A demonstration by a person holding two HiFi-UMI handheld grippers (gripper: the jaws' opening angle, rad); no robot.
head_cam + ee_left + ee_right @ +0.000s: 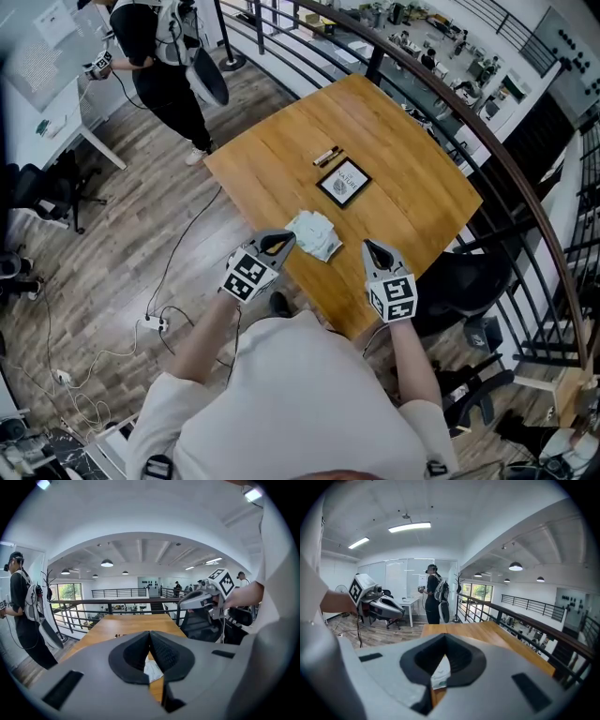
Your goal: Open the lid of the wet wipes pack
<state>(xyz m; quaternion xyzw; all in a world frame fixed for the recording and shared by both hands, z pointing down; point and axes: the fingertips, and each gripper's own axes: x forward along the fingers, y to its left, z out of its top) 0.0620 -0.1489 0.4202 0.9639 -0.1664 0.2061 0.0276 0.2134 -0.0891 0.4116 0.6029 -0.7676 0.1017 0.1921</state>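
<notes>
The wet wipes pack point(314, 234), white and crumpled with green print, lies on the wooden table point(394, 169) near its front corner. My left gripper point(284, 242) hovers at the pack's left edge, shut, with nothing between its pads. My right gripper point(371, 249) hangs a short way right of the pack, above the table edge, and its pads also meet on nothing. In the left gripper view the pack point(153, 670) shows just below the closed left gripper point(150, 634). In the right gripper view the pack point(440, 673) lies under the closed right gripper point(445, 639).
A black framed card point(343, 182) and two small dark sticks point(326, 157) lie mid-table beyond the pack. A person point(164, 56) stands off the table's far left corner. A curved railing point(487, 150) runs behind the table, and a black chair point(464, 281) sits at its right.
</notes>
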